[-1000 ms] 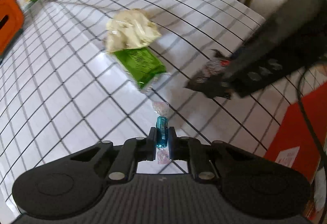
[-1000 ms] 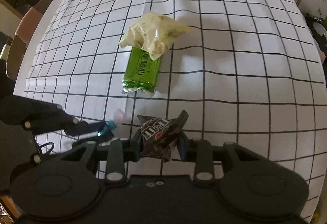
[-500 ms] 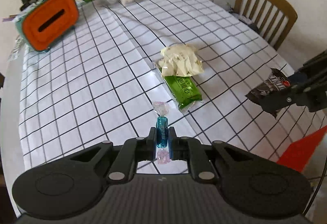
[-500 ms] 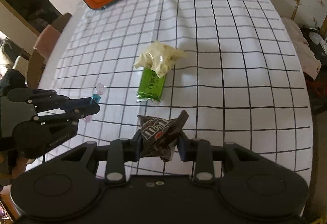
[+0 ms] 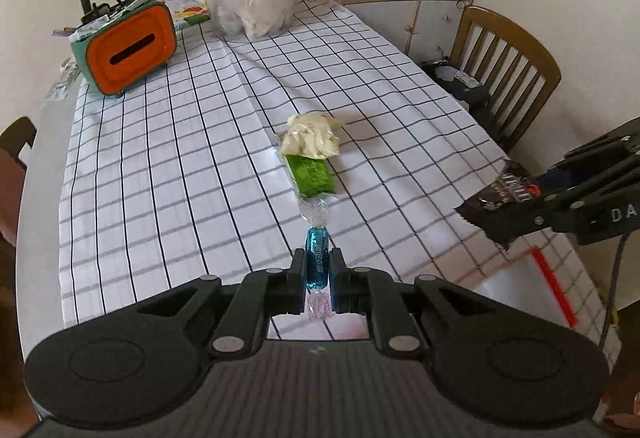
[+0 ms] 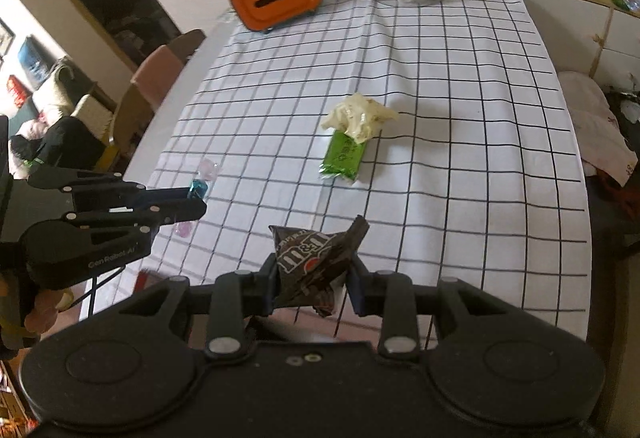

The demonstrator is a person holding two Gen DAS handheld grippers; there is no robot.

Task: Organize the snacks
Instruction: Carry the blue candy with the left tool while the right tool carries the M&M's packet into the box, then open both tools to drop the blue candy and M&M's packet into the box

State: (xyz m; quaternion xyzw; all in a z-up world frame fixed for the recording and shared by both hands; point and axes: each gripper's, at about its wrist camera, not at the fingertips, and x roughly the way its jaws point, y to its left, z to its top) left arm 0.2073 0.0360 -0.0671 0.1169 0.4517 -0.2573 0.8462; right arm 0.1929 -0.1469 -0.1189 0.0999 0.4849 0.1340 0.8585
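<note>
Left gripper (image 5: pixel 318 270) clamps blue twist-wrapped candy (image 5: pixel 317 262); right gripper (image 6: pixel 314 278) pinches crumpled brown M&M's packet (image 6: pixel 316 262). Both held above table, lower frame; best kept level, grips firm until over container.

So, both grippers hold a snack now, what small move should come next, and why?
Probably carry both toward the red-edged box at the near table edge: the left gripper clamps the blue candy, the right gripper the M&M's bag, both lifted.
</note>
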